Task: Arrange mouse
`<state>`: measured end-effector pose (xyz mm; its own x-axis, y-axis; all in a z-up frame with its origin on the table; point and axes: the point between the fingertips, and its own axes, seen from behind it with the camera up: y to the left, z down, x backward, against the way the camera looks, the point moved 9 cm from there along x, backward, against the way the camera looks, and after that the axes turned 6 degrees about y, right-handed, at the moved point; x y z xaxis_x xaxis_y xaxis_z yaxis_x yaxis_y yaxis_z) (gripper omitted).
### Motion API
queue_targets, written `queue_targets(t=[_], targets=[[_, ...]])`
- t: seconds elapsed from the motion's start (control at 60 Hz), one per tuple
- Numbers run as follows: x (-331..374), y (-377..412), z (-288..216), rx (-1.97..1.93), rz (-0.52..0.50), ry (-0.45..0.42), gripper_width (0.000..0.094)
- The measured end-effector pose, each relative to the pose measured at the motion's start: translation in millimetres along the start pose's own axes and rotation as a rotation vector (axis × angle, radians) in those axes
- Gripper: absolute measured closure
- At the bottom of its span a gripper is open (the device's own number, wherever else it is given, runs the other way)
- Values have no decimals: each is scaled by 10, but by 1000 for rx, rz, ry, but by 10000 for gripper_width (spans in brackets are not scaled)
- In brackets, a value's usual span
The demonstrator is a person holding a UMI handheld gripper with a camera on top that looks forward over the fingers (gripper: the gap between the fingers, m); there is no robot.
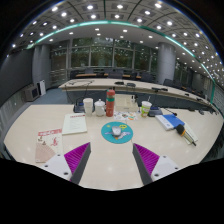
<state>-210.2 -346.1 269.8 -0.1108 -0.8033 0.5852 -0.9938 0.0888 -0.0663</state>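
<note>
Single camera behind the fingers [78, 155], looking forward across table [110, 165].

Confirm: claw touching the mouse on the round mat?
Apart. The gripper view shows bare table between the open claw and the mouse on its round mat.

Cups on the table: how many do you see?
2. A white paper cup stands left of the red bottle; another white paper cup stands right of it. Others may be hidden. The gripper jaws are open.
</note>
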Motion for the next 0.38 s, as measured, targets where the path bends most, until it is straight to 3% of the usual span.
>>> queue_targets(t=[0.383], targets=[[495,35,100,-3,17,-8,81]])
